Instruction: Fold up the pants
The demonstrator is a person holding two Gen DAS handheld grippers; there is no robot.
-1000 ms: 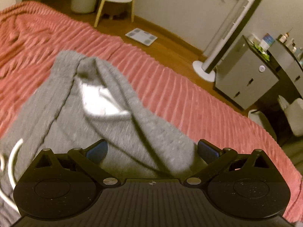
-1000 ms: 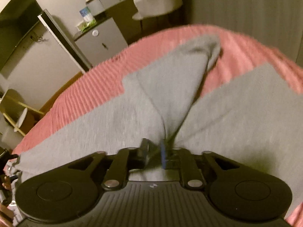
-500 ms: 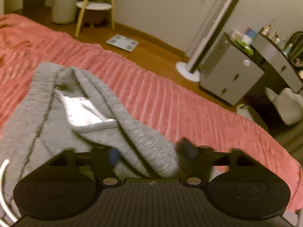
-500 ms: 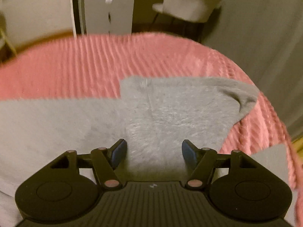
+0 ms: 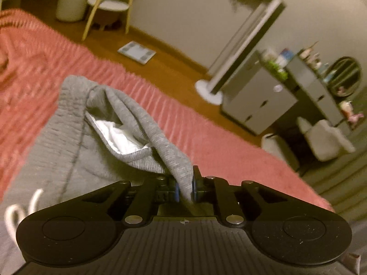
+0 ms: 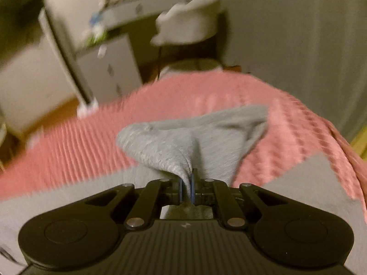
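2 claws, left claw (image 5: 184, 188) and right claw (image 6: 187, 191), just closed, pinching ribbed grey pants (image 5: 68, 151), corduroy-like pink bedspread (image 5: 229, 146)

a pink ribbed bedspread (image 5: 229, 142) meets a wood floor (image 5: 174, 68) with a scale (image 5: 137, 52), a stool (image 5: 107, 6), a tower fan (image 5: 243, 45), grey cabinets (image 5: 259, 100) and pale walls (image 5: 183, 11) in dim warm light.

grey pants (image 5: 57, 151), bunched (white lining showing)
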